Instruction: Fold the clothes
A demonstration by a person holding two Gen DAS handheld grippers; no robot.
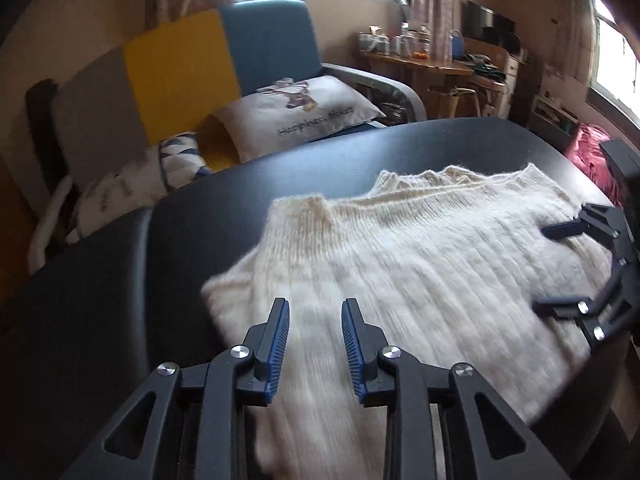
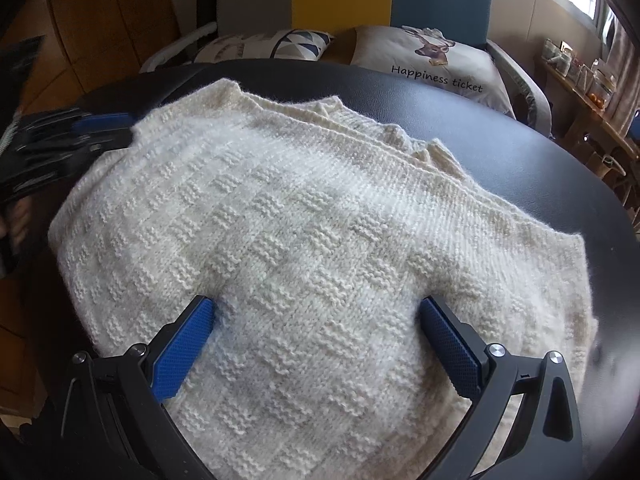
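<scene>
I see a black round table with a smooth, slightly glossy top. A cream knitted sweater lies flat on it, covering most of the near half, its ribbed edge toward 12 o'clock. Bare tabletop shows from 12 round to 3 o'clock in my right wrist view.

The left wrist camera sits low over the tabletop, looking along its tongs toward the sofa in the upper left. The right wrist camera hovers closer, tilted down. Both share the cream sweater, tabletop and "Happiness ticket" cushion.
</scene>
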